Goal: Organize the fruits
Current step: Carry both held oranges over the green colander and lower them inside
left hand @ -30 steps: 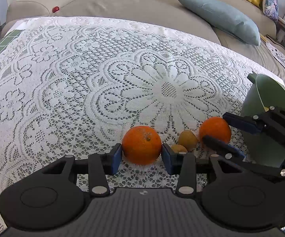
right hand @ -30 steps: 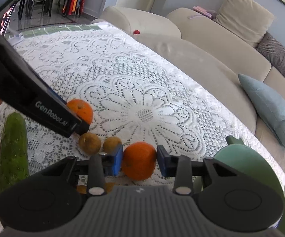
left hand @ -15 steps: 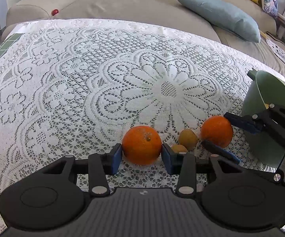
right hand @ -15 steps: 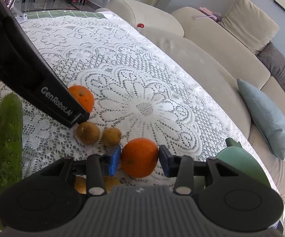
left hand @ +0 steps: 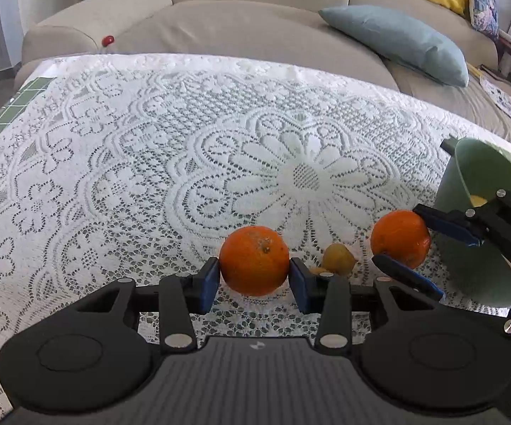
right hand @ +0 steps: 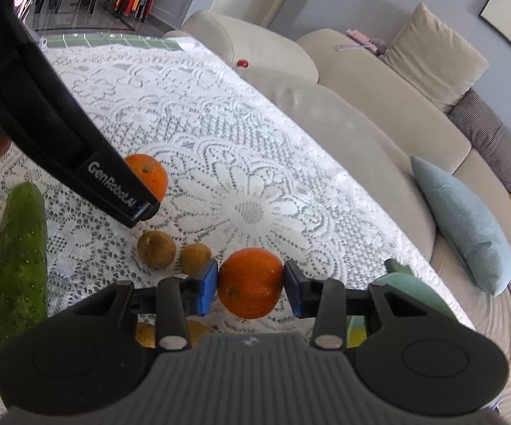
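My left gripper [left hand: 254, 279] is shut on an orange [left hand: 254, 260], held just above the lace tablecloth [left hand: 149, 163]. My right gripper [right hand: 250, 285] is shut on a second orange [right hand: 250, 282]; it also shows in the left wrist view [left hand: 400, 243], lifted beside the green bowl [left hand: 475, 191]. The bowl's rim shows at the lower right of the right wrist view [right hand: 415, 288]. Two brown kiwis [right hand: 156, 244] [right hand: 194, 258] lie on the cloth left of the right gripper. One kiwi [left hand: 338, 259] shows between the two oranges. Something yellow lies inside the bowl.
A cucumber [right hand: 20, 258] lies at the left of the cloth. More yellowish fruit [right hand: 145, 334] sits under the right gripper. A beige sofa [left hand: 255, 24] with a blue cushion [left hand: 397, 42] runs along the table's far edge. A small red ball [left hand: 107, 39] rests on it.
Both grippers have risen a little with their oranges. The right gripper's orange has moved up and closer to the green bowl. The kiwis and cucumber have stayed in place.
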`<action>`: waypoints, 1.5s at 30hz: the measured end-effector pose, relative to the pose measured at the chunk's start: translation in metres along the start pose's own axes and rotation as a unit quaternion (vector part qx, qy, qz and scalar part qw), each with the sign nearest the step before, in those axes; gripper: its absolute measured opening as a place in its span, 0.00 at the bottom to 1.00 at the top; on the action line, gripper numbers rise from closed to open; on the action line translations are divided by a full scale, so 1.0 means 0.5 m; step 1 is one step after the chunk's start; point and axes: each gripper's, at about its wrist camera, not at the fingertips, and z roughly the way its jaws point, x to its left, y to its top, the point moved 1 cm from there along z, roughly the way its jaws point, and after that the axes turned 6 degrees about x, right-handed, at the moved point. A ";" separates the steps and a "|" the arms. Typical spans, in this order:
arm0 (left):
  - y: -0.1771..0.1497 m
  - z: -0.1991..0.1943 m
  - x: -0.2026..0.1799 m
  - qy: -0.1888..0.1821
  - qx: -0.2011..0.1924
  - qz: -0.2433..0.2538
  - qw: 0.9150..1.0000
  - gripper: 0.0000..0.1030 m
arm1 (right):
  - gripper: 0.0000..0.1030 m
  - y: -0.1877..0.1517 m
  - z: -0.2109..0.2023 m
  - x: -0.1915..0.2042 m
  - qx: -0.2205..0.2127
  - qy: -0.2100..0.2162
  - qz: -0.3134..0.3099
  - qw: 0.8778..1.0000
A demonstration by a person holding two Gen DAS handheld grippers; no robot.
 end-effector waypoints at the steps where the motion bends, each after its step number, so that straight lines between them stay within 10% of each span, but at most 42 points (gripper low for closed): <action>1: -0.001 -0.005 -0.001 0.002 -0.003 -0.001 1.000 0.46 | 0.37 0.000 -0.008 -0.002 -0.005 -0.002 0.003 1.000; 19: 0.001 -0.098 -0.070 0.017 -0.073 -0.029 0.997 0.46 | 0.36 -0.029 -0.142 -0.074 -0.081 -0.040 0.072 0.993; 45: 0.050 -0.060 -0.317 -0.075 -0.017 0.041 0.996 0.46 | 0.37 -0.158 -0.102 -0.224 -0.003 -0.057 0.166 0.985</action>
